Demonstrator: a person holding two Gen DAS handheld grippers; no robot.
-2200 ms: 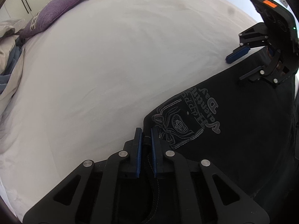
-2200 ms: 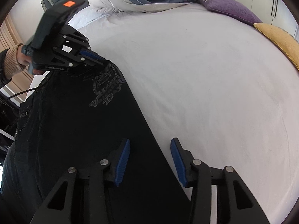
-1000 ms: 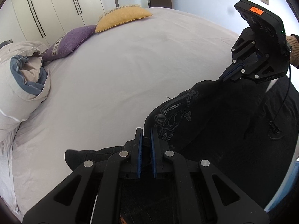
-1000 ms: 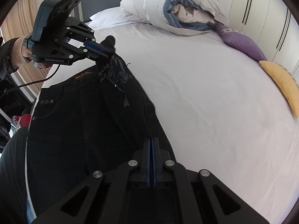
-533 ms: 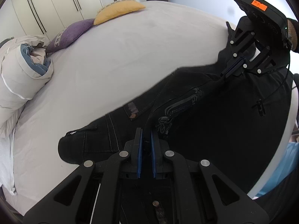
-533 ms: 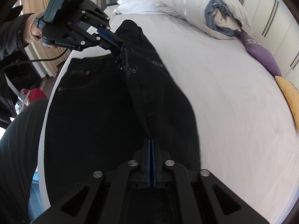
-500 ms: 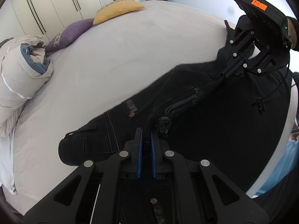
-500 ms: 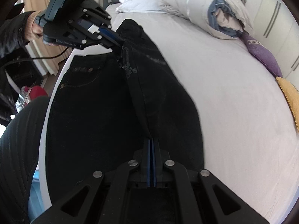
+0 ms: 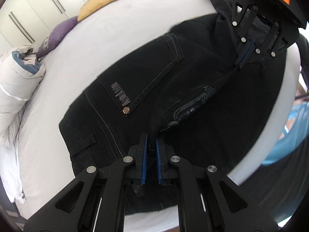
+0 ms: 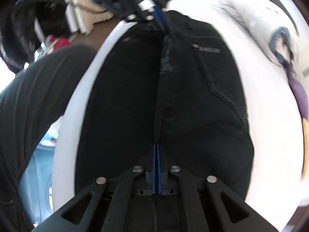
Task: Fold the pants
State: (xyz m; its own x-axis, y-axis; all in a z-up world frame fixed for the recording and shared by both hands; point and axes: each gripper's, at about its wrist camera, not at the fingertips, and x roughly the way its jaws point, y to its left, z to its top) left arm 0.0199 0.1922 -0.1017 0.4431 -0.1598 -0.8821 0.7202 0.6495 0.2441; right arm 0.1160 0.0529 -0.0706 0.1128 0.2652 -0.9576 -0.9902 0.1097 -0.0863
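Observation:
Black jeans [image 9: 146,81] lie on the white bed [image 9: 81,44], back pocket with a grey label facing up. My left gripper [image 9: 151,141] is shut on a raised fold of the pants with silver embroidery. My right gripper [image 10: 156,148] is shut on the same taut ridge of fabric further along, and it also shows in the left wrist view [image 9: 244,55]. The left gripper appears at the top of the right wrist view [image 10: 160,22], blurred. The ridge stretches between both grippers above the rest of the pants [image 10: 193,100].
A rolled white and blue duvet [image 9: 17,81], a purple cushion [image 9: 56,35] and a yellow cushion [image 9: 100,2] lie at the far side of the bed. The bed's near edge [image 10: 65,119] is by the person's dark-clothed leg [image 10: 29,104]. A light blue object [image 9: 289,131] is beside the bed.
Both grippers have lifted the held fold higher and carried it over the pants toward the bed's edge. The back pocket now shows fully. The right wrist view has swung and blurred.

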